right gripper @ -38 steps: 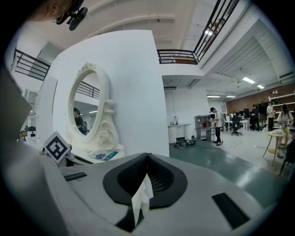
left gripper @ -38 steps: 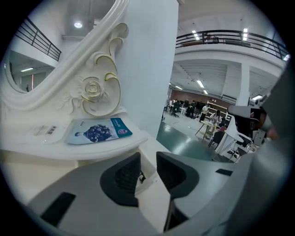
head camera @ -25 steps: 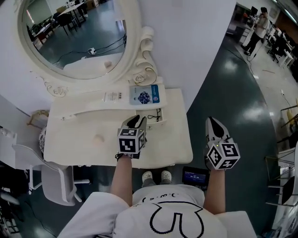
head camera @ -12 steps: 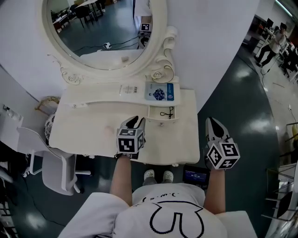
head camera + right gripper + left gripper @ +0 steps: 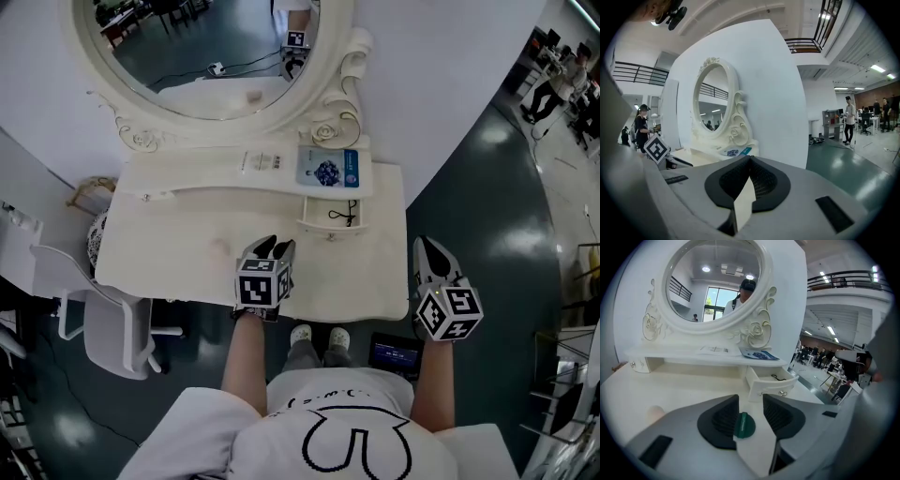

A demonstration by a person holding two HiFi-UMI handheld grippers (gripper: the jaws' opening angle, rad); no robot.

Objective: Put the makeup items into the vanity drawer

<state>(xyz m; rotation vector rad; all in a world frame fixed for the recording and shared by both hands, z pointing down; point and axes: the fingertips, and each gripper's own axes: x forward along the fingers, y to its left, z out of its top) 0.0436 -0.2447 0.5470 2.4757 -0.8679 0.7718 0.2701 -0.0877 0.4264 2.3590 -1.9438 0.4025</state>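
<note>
Left jaws: standing well apart on the left gripper (image 5: 751, 397), having just been opening. A small dark-green disc (image 5: 743, 425) is sitting between them, close against the pad at picture left, while the other pad is staying clear of it.
Right jaws: pressing together at the tips on the right gripper (image 5: 749, 159) and gripping nothing.
Left gripper's spot: hovering over the front edge of the table (image 5: 169, 262), nose pointing toward the mirror (image 5: 206, 56).
Right gripper's spot: hanging just off the table's right front corner, over the floor (image 5: 487, 216).
Drawer (image 5: 330, 216): standing pulled out under the right end of the shelf (image 5: 187, 176), lying ahead and to the right of the left jaws and well apart from them. A thin black loop (image 5: 345, 214) is lying inside.
Shelf items: a blue packet (image 5: 328, 171) and a white packet (image 5: 261, 162) are lying flat side by side, beyond the drawer.
Table top: a pale round puff (image 5: 656, 413) is resting left of the left jaws.
</note>
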